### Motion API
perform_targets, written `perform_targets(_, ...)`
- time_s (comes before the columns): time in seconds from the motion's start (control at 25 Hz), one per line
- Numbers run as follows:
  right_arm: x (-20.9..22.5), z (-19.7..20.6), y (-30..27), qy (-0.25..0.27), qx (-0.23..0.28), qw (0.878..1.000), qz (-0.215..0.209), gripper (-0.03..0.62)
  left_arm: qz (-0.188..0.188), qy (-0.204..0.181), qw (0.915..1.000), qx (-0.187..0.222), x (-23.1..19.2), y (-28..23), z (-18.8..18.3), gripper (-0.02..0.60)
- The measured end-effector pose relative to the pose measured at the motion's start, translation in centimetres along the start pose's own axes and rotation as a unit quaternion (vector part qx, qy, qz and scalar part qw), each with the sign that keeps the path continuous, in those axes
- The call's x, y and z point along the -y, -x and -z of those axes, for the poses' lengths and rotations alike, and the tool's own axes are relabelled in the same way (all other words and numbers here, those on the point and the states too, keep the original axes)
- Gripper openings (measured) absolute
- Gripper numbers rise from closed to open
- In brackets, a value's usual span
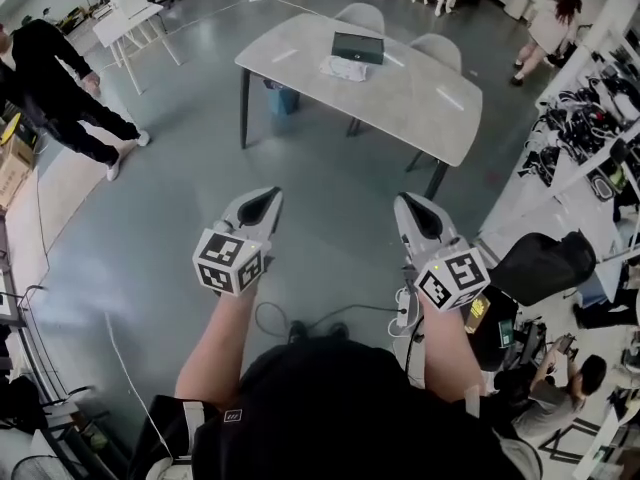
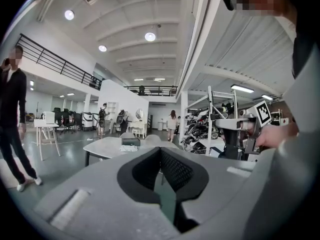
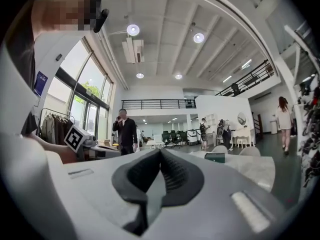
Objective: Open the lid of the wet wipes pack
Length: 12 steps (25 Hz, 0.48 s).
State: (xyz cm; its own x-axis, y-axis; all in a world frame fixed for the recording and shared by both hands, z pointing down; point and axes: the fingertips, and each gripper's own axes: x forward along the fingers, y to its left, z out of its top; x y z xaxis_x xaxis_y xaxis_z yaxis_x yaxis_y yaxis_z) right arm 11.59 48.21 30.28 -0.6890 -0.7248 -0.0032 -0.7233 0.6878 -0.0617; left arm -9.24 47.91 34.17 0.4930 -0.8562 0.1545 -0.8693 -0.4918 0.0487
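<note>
A pale, flat wet wipes pack (image 1: 345, 68) lies on a light grey table (image 1: 420, 98) far ahead of me, next to a dark green box (image 1: 358, 47). My left gripper (image 1: 268, 197) and right gripper (image 1: 407, 204) are held side by side in the air over the floor, well short of the table, both shut with nothing between the jaws. The left gripper view shows its closed tips (image 2: 160, 151) below the distant pack (image 2: 128, 148) and box (image 2: 130, 141). In the right gripper view the tips (image 3: 160, 153) meet, with the box (image 3: 218, 157) to the right.
Two grey chairs (image 1: 360, 16) stand behind the table. A person in black (image 1: 60, 88) walks at the left near a small white table (image 1: 130, 13). Cluttered benches (image 1: 590, 128) and seated people line the right side. A cable (image 1: 330, 313) lies on the floor near my feet.
</note>
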Motion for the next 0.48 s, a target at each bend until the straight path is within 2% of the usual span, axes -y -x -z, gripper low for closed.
perform_targets(0.12, 0.5, 0.8, 1.2, -0.013, -0.003, 1.0, -0.015, 0.006, 0.005, 0.0, 1.0, -0.003, 1.7, -0.7, 0.3, 0.011)
perform_targets(0.48, 3.9, 3.3, 5.2, -0.047, -0.023, 0.998, -0.018, 0.009, -0.003, -0.001, 0.9998, -0.021, 5.6, -2.1, 0.8, 0.011)
